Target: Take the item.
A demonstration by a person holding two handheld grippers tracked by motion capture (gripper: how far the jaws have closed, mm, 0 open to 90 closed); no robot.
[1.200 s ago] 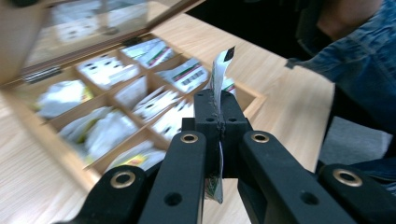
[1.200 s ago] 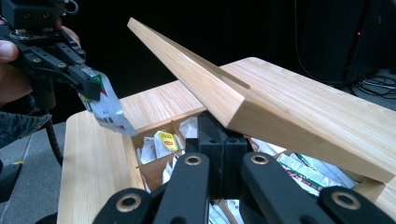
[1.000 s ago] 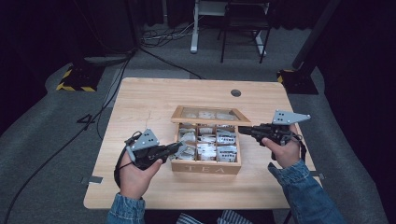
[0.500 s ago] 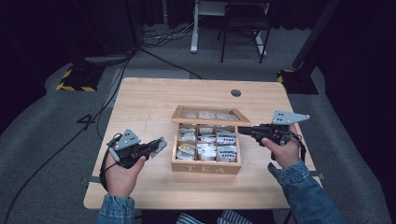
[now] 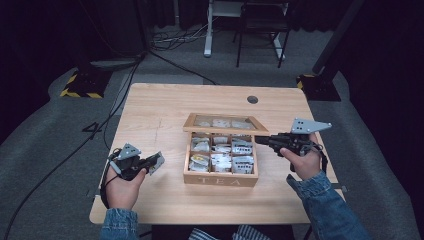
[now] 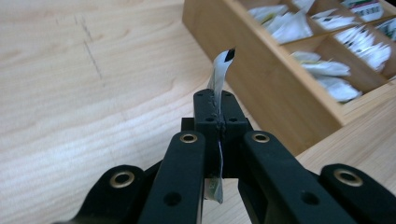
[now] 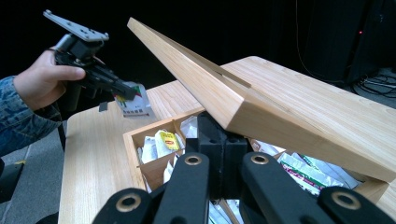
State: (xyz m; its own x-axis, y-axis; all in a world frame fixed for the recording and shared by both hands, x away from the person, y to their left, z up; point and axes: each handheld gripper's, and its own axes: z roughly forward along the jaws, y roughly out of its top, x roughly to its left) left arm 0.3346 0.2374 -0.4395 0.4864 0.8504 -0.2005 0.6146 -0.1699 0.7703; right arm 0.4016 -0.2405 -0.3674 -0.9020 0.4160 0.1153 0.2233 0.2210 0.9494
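Observation:
A wooden tea box (image 5: 220, 177) marked TEA stands mid-table, its compartments full of tea bags. Its lid (image 5: 222, 122) is tilted up. My left gripper (image 5: 157, 161) is low over the table left of the box, shut on a white tea bag (image 6: 220, 70) that sticks out edge-on past the closed jaws (image 6: 217, 109). From the right gripper view, that tea bag (image 7: 133, 105) hangs from the left gripper (image 7: 122, 93). My right gripper (image 5: 260, 140) is shut with nothing between its jaws, its tip (image 7: 222, 135) right under the raised lid's edge (image 7: 280, 107).
The table (image 5: 160, 110) has bare wood to the left of and behind the box. A round cable hole (image 5: 252, 99) sits at the back right. Off the table are dark floor, cables and a chair frame (image 5: 260, 30).
My left gripper has carried the tea bag left and down, away from the box toward the table's left front. The right gripper and lid have stayed put.

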